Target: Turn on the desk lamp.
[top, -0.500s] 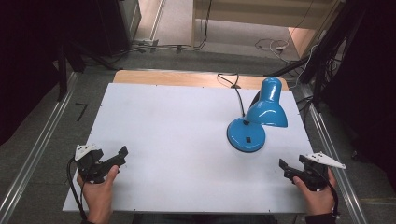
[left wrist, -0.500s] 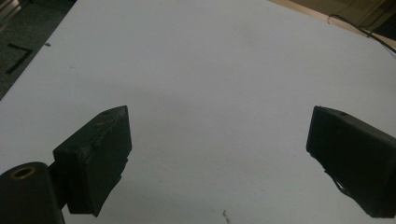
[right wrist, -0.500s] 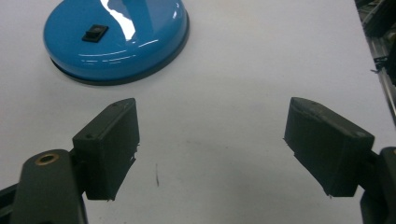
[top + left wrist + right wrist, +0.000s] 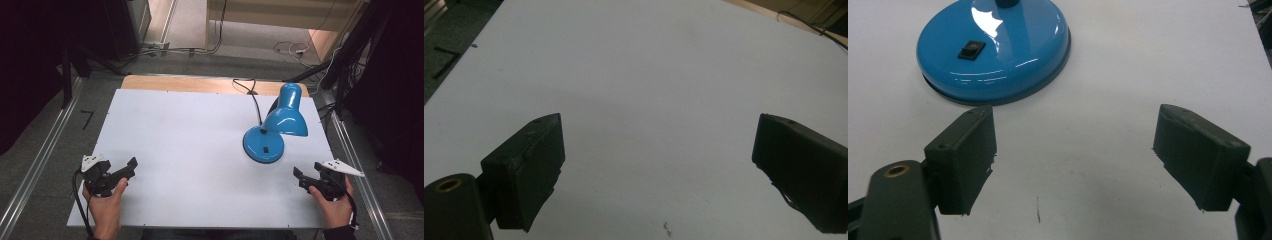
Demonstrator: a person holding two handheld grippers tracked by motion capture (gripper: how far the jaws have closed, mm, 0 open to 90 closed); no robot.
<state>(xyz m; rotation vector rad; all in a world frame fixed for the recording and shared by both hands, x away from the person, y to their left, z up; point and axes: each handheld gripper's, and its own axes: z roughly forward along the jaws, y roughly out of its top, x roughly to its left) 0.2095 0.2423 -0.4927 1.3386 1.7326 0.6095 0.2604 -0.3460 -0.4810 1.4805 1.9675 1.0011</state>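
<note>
1. Nearest, at the front left corner of the white surface (image 4: 190, 150): left gripper (image 4: 131, 167) held low in one hand, jaws spread wide with nothing between them, only bare white under them in the left gripper view (image 4: 659, 150).
2. At the front right corner: right gripper (image 4: 299, 178), also held in a hand, jaws wide apart and empty (image 4: 1075, 145), pointing toward the lamp.
3. Just beyond the right gripper: blue desk lamp (image 4: 272, 132), standing on the right half of the surface, near but not touching the jaws. Round base (image 4: 993, 47) flat on the surface, with a small black switch (image 4: 971, 49) on top.
4. Farther back: shade (image 4: 286, 112) bent over above the far edge of the base, facing down and to the right. Black cord (image 4: 253, 97) running from the lamp toward the wooden far edge.
5. Step in hand, as a judgement: start of the approach, nothing grasped yet, both grippers well apart from each other.
6. Next move, probably: bringing the right gripper forward to the base or the switch, with the jaws aimed carefully. Smooth, glossy base, so maybe slippery. Left gripper far from the lamp, needing a long reach across if support is wanted.
</note>
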